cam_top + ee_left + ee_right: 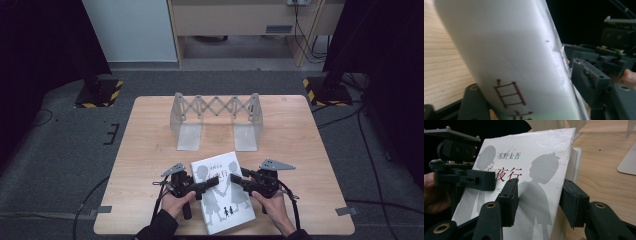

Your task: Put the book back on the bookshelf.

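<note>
While gripped: book [223, 192], 2 grippers.

Both forearms entering from 6 o'clock in the high view, sleeves dark, hands wrapped round the grips. Left gripper [212, 182] aimed toward 3 o'clock, right gripper [235, 179] aimed toward 9 o'clock, tips facing each other and near together. Right jaws set partly apart, one pad lying on a flat face, the other at its edge. Left jaws partly apart too, pads seemingly pressing on what lies between them, though too close and blurred to be sure.
</note>
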A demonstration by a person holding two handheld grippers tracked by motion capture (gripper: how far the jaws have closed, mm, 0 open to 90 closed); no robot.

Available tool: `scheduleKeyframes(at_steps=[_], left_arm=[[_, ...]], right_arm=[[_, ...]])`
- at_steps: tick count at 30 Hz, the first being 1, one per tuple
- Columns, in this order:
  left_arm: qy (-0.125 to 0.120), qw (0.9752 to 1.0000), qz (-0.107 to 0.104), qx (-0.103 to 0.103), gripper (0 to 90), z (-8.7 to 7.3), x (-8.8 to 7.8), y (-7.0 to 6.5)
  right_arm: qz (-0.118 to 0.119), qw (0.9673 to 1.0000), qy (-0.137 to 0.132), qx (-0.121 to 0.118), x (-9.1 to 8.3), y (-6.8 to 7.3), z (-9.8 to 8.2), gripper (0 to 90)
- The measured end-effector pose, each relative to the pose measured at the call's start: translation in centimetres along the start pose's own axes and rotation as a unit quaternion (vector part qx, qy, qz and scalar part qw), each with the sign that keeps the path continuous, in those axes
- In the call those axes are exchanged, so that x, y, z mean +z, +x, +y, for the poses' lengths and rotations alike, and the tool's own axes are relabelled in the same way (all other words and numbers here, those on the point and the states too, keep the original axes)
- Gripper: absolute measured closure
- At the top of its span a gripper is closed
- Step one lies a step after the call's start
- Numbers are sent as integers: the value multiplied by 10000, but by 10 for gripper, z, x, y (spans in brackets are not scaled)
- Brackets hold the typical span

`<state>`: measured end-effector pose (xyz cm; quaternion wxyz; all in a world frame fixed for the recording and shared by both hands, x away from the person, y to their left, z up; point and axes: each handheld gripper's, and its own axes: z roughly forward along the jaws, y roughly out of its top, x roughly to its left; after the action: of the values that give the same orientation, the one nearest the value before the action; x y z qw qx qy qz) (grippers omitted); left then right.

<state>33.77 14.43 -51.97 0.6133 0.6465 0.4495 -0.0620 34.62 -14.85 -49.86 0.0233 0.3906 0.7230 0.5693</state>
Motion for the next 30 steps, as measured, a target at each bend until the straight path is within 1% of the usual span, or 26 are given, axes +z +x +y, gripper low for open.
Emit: scheduleKeyframes(at_steps=[2,4,6,8,10,11,13,15,18,19,21,22,23,24,26,27,28,30], left_arm=[[-12,10000,10,-27,350,1,-1,-2],[-22,9999,20,-110,367,2,-2,-4],[-21,9999,22,-117,375,2,-2,-5],[-46,9997,-11,-233,388,3,-3,-5],[-111,9994,-72,-314,419,5,-5,-6],[-133,9994,-69,-316,433,6,-5,-7],[-141,9997,-34,-217,438,8,-6,-10],[-161,9998,-7,-153,439,9,-8,-12],[-157,9998,48,-133,445,12,-9,-14],[-166,9997,54,-145,447,12,-9,-14],[-182,9997,41,-158,453,14,-10,-16],[-187,9997,35,-161,459,15,-11,-17],[-182,9998,36,-120,463,16,-12,-18],[-193,9997,16,-117,468,18,-12,-20],[-177,9998,2,-41,478,21,-13,-24],[-163,9999,15,4,481,23,-13,-26],[-153,9999,-7,-22,486,25,-14,-28],[-149,9999,-44,2,499,28,-15,-32]], right_arm=[[1,10000,-2,-15,-1,0,1,500],[-49,10000,-39,-33,-3,0,1,495],[-100,9999,-128,-16,-8,-3,4,463],[-186,9995,-266,58,-15,-9,6,436],[-333,9986,-380,134,-23,-16,8,394],[-448,9980,-411,166,-26,-20,9,366],[-786,9961,-384,152,-32,-27,11,334],[-1174,9927,-257,24,-38,-34,12,303],[-1590,9872,-119,34,-45,-44,12,253],[-1678,9858,-86,24,-47,-48,11,236],[-1928,9812,12,12,-50,-55,9,201],[-2026,9792,73,37,-51,-59,8,180],[-2124,9771,142,35,-52,-62,6,163],[-2218,9748,247,25,-53,-65,5,155],[-2389,9702,395,26,-55,-71,2,139],[-2468,9680,450,6,-56,-74,1,133],[-2567,9648,561,-53,-57,-77,0,124],[-2686,9610,657,-87,-59,-80,-2,117]])
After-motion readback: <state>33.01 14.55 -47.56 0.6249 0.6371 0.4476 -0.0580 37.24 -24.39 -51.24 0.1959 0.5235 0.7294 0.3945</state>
